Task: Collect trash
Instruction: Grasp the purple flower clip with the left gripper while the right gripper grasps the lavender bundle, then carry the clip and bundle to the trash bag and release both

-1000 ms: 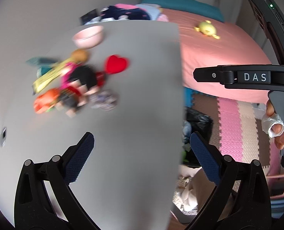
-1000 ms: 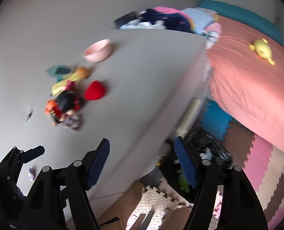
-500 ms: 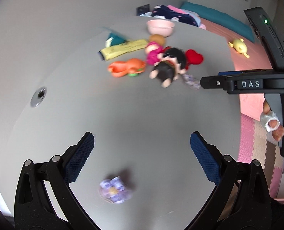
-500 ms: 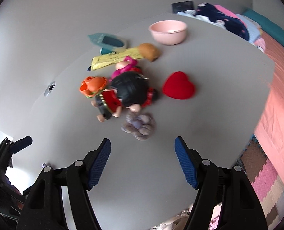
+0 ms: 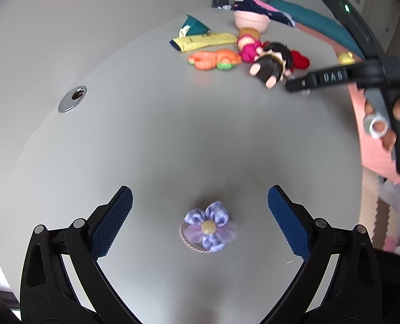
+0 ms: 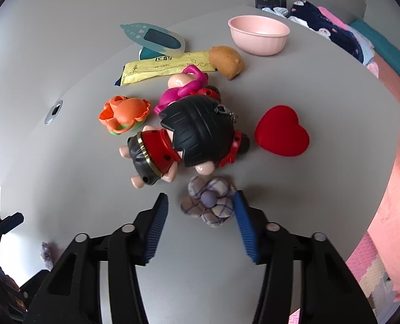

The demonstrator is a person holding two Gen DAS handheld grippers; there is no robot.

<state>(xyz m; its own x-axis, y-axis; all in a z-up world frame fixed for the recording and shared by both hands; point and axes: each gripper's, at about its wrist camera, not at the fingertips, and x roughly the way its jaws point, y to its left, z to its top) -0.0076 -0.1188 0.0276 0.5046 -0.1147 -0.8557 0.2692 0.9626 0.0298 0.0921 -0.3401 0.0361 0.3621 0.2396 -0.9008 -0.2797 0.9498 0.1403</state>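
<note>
Meanwhile right gripper [image 6: 201, 202] jaws are closing around plaid fabric flower [image 6: 208, 202], left gripper [image 5: 200, 205] spread wide

left gripper [image 5: 200, 210]: jaws wide apart, angled steeply down
right gripper [image 6: 201, 216]: jaws closing, angled steeply down
</note>
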